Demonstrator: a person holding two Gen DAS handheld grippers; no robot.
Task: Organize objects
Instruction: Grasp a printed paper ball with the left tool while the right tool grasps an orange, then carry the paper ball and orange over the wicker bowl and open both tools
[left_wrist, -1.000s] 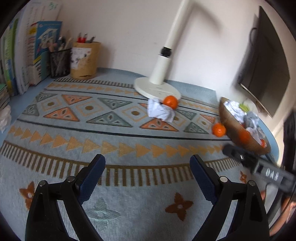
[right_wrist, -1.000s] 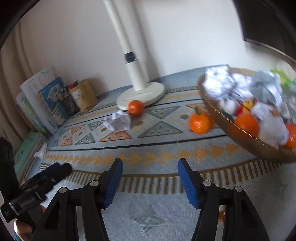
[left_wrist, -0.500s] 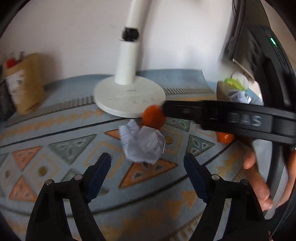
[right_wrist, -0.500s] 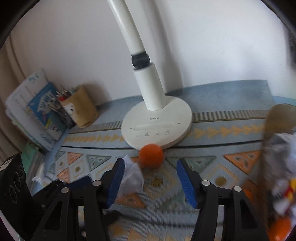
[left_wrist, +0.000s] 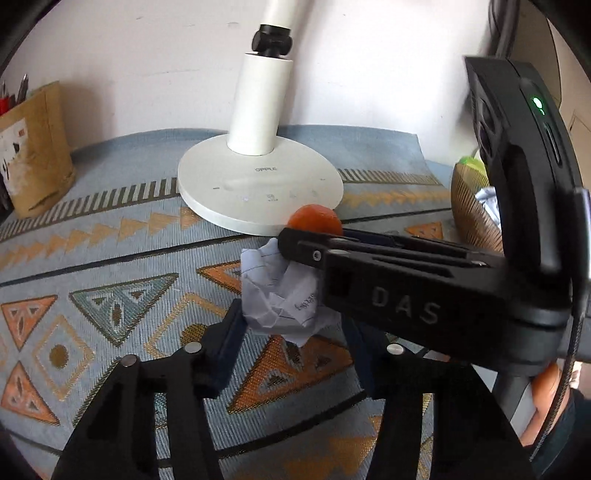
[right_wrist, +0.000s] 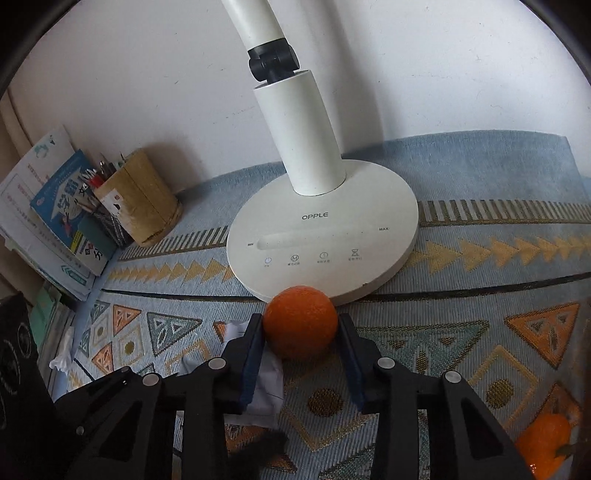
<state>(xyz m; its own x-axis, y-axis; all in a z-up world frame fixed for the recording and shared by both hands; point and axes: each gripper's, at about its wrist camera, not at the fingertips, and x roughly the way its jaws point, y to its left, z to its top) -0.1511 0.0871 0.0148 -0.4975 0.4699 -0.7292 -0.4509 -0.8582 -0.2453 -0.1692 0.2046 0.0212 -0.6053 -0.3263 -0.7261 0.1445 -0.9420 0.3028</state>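
An orange (right_wrist: 300, 320) lies on the patterned mat against the white lamp base (right_wrist: 321, 236). My right gripper (right_wrist: 301, 332) has its blue pads touching both sides of the orange. A crumpled white paper ball (left_wrist: 280, 295) lies just left of the orange. My left gripper (left_wrist: 291, 328) is around the paper ball, with its pads close on either side; the right pad is hidden behind the right gripper's body (left_wrist: 406, 291). In the left wrist view the orange (left_wrist: 314, 219) shows only its top.
A wooden bowl (left_wrist: 469, 206) with paper and fruit stands at the right. Another orange (right_wrist: 546, 443) lies on the mat at the lower right. A brown pen holder (right_wrist: 138, 203) and books (right_wrist: 55, 214) stand at the back left by the wall.
Both grippers moved forward and down. The right jaws narrowed onto the orange. The left jaws narrowed around the paper ball.
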